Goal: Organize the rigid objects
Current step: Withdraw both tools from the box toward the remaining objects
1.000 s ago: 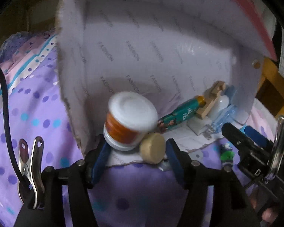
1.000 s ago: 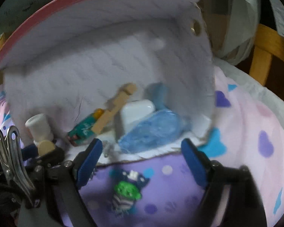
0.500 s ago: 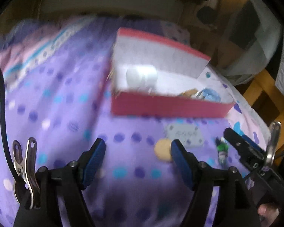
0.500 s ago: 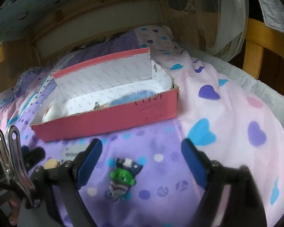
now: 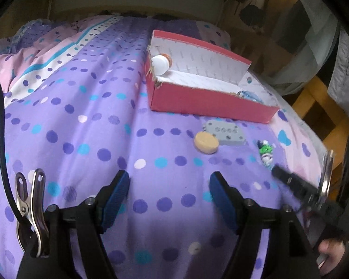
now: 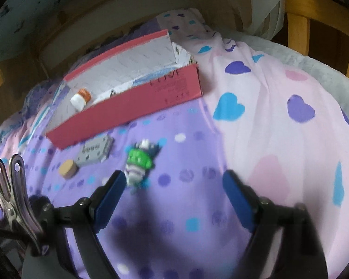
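Bed: purple dotted bedspread (image 5: 81, 121) with a pink heart part on the right.
Box: red cardboard box (image 5: 211, 103) sits flat on the bed, open side up. A second ago it filled both views up close; now it is far off, so both claws have pulled back.
In the box: white-capped orange bottle (image 5: 161, 64) at the left end, something blue at the right end. The rest is hidden by the front wall.
Left out: tan round disc (image 5: 206, 142), touching the grey flat block (image 5: 225, 132), and the green toy figure (image 6: 138, 161), all just in front of the box.
Left claw (image 5: 169, 197): wide open, holding nothing. It opened more a moment ago and has stopped.
Right claw (image 6: 174, 190): wide open, holding nothing. The toy figure is just past its left finger.
What it means: the bottle looks put away. Three things wait, and the toy figure is likely next.
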A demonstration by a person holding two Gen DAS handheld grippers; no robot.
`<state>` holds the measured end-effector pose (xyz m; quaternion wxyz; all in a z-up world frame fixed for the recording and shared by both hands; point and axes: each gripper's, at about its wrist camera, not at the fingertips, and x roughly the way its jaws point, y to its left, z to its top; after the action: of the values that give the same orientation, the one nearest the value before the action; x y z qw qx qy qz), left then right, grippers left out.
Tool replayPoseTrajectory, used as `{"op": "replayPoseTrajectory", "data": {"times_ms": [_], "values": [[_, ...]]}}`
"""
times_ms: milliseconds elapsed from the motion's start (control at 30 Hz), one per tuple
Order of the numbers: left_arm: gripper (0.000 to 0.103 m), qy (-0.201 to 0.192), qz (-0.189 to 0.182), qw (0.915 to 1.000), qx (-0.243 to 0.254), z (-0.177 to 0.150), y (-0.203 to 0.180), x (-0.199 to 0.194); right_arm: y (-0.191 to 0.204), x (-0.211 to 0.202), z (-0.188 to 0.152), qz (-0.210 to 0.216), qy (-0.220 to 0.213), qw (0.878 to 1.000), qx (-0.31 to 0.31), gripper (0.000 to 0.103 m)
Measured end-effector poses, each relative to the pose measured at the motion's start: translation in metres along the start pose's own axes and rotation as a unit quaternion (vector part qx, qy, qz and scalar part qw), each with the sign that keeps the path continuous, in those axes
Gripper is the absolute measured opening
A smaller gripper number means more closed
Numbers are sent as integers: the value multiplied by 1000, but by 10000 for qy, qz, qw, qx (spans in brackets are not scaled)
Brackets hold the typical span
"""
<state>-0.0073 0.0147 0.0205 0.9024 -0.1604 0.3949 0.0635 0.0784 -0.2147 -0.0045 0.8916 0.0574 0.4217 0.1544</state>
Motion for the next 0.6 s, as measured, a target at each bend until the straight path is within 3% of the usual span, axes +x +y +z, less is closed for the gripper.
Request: {"op": "replayPoseTrajectory", "data": {"times_ms": [133, 233, 267, 300, 333, 400, 600], "values": [[76, -208, -207, 9985, 470, 19, -25, -6, -2, -10, -7, 114, 106, 9998, -138, 87], [76, -28, -185, 9925, 1205, 31, -56, 20, -7, -9, -6, 219, 163, 9996, -35, 87], [70, 74, -64, 9910, 1332, 33, -61, 30, -7, -7, -5, 222, 210, 9995, -21, 87], [47, 221, 43, 9900, 1395, 33, -64, 42, -7, -5, -5, 210, 242, 9995, -33, 87], [33, 438, 116, 9893, 1384, 33, -65, 54, -5, -4, -5, 198, 251, 9995, -52, 88], [32, 599, 163, 9897, 1289, 30, -62, 64, -3, -4, -5, 201, 255, 9994, -85, 89], [32, -527, -9, 9960, 716, 55, -48, 9, -7, 1, -6, 373, 311, 9988, 18, 93]]}}
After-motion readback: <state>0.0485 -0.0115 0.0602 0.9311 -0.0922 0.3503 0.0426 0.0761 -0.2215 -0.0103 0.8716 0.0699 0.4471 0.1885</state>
